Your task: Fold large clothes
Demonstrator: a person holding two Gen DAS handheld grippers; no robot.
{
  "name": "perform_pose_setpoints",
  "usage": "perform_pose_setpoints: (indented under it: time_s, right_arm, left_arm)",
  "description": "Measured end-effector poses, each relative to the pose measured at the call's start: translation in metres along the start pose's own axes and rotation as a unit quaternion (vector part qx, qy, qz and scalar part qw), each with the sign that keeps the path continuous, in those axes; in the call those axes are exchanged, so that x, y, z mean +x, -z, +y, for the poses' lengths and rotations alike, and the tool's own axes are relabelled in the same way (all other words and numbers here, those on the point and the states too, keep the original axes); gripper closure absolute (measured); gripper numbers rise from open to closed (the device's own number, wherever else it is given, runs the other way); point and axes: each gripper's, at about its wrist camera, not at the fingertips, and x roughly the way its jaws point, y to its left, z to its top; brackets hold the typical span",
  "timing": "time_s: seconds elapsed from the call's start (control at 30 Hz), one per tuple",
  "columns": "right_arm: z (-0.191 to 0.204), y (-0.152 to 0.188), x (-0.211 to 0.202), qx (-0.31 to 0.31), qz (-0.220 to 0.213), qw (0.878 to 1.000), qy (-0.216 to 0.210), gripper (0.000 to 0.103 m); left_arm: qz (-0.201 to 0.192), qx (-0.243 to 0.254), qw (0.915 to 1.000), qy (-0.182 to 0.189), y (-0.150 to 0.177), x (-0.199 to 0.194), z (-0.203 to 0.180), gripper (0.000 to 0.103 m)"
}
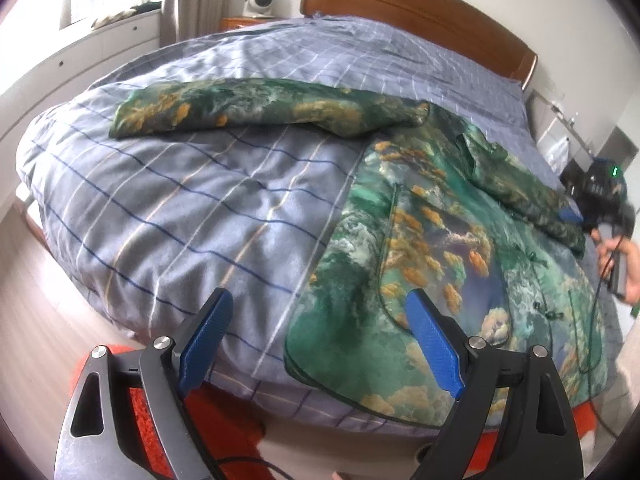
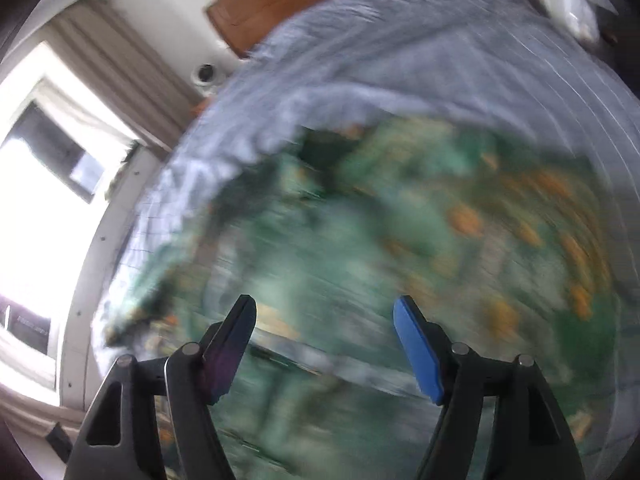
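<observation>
A large green jacket with orange and white print [image 1: 440, 248] lies flat on the bed, front up. Its one sleeve [image 1: 256, 108] stretches out to the left across the cover. The other sleeve [image 1: 532, 196] is folded over the chest. My left gripper [image 1: 320, 308] is open and empty, above the bed's front edge at the jacket's lower left hem. My right gripper [image 2: 324, 312] is open and empty, close above the jacket [image 2: 360, 260]; its view is blurred by motion. It also shows in the left wrist view [image 1: 600, 200] at the folded sleeve's cuff, held by a hand.
The bed has a blue checked cover [image 1: 180, 208] and a wooden headboard [image 1: 420, 12]. A white fan [image 1: 260, 0] stands on a bedside table at the back. A window and white cabinets are on the left. An orange thing [image 1: 140, 400] lies on the floor below the left gripper.
</observation>
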Motion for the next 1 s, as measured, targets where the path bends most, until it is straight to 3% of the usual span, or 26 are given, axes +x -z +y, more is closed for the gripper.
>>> perform_pose_setpoints:
  time_s: [0.1, 0.17, 0.27, 0.43, 0.5, 0.57, 0.6, 0.63, 0.77, 0.87, 1.0]
  right_arm:
    - [-0.059, 0.023, 0.007, 0.051, 0.021, 0.998, 0.035, 0.034]
    - [-0.078, 0.031, -0.002, 0.080, -0.001, 0.997, 0.023, 0.035]
    - [-0.079, 0.032, -0.026, 0.100, -0.030, 0.995, -0.003, 0.035]
    - [-0.059, 0.046, -0.064, 0.073, -0.060, 0.993, -0.066, 0.030]
    - [-0.066, 0.064, -0.061, 0.067, -0.045, 0.995, -0.053, 0.026]
    - [-0.076, 0.083, -0.040, 0.066, -0.001, 0.998, -0.013, 0.026]
    - [-0.088, 0.098, -0.026, 0.062, 0.031, 0.998, 0.013, 0.033]
    - [-0.092, 0.105, -0.024, 0.051, 0.031, 0.998, 0.014, 0.034]
    - [-0.068, 0.121, -0.052, -0.011, 0.005, 0.999, 0.034, 0.034]
    - [-0.044, 0.136, -0.087, -0.037, -0.022, 0.999, 0.013, 0.033]
    - [-0.019, 0.178, -0.116, -0.080, -0.042, 0.995, 0.044, 0.025]
  left_arm:
    - [0.002, 0.010, 0.9999, -0.005, 0.002, -0.001, -0.009, 0.014]
    - [0.001, 0.021, 0.9997, -0.012, 0.003, -0.002, -0.017, 0.014]
    - [0.003, 0.034, 0.9993, -0.018, 0.005, -0.001, -0.027, 0.014]
    - [0.011, 0.053, 0.9984, -0.019, 0.009, 0.004, -0.046, 0.014]
    - [0.015, 0.064, 0.9977, -0.020, 0.011, 0.006, -0.055, 0.014]
    - [0.020, 0.077, 0.9966, -0.022, 0.015, 0.009, -0.064, 0.014]
    - [0.023, 0.083, 0.9960, -0.024, 0.016, 0.010, -0.066, 0.014]
    - [0.025, 0.089, 0.9954, -0.026, 0.017, 0.010, -0.069, 0.014]
    - [0.018, 0.109, 0.9934, -0.032, 0.015, 0.008, -0.078, 0.014]
    - [0.013, 0.109, 0.9936, -0.025, 0.009, 0.009, -0.083, 0.009]
    - [0.007, 0.120, 0.9926, -0.014, 0.007, 0.030, -0.094, 0.005]
